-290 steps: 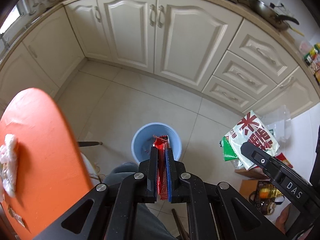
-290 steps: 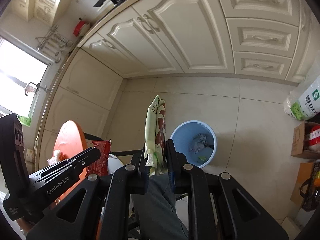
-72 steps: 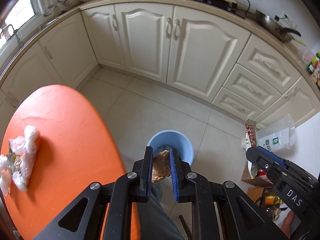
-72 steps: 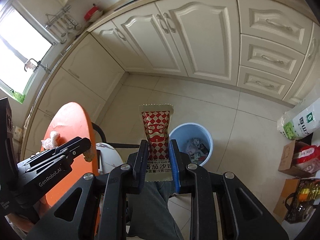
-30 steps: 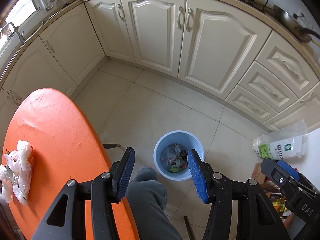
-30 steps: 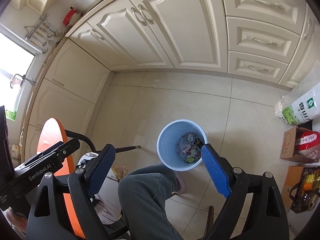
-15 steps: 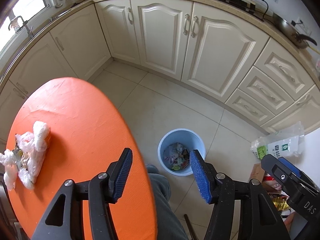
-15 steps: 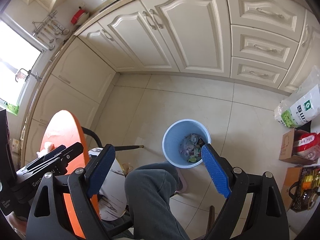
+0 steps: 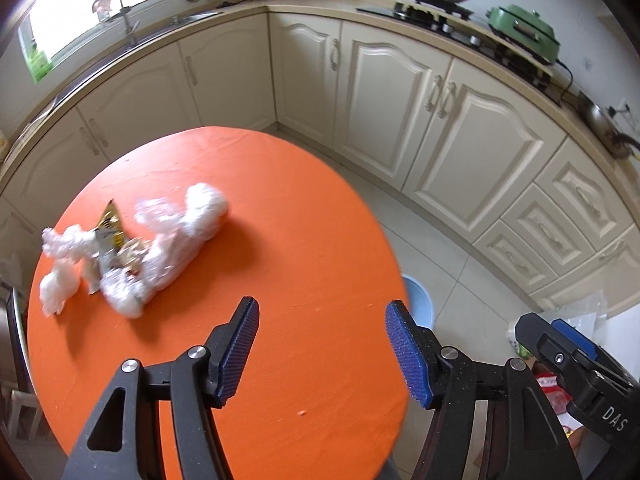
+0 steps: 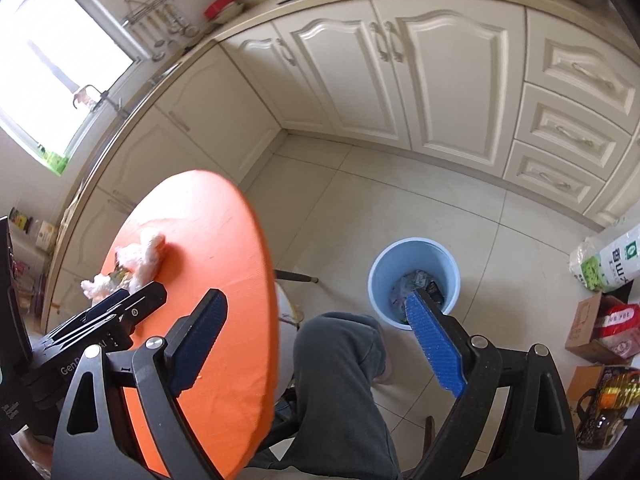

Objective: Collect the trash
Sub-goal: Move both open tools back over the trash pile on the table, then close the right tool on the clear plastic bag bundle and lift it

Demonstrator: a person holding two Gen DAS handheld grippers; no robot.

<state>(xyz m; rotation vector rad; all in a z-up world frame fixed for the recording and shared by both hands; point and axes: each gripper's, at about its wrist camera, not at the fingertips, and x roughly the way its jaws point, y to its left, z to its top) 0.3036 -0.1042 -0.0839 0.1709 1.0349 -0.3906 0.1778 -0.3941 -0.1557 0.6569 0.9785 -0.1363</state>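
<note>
Left gripper [image 9: 322,346] jaws wide, plastic wad [image 9: 160,248] on orange table [image 9: 304,240]

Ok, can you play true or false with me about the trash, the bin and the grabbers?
1. Both grippers, left and right, have open, empty jaws. True.
2. The bin sits on the table. False: it stands on the floor beside it.
3. Crumpled trash lies on the table. True.
4. The bin is empty. False: wrappers lie inside.
5. The table is green. False: it is orange.
</note>
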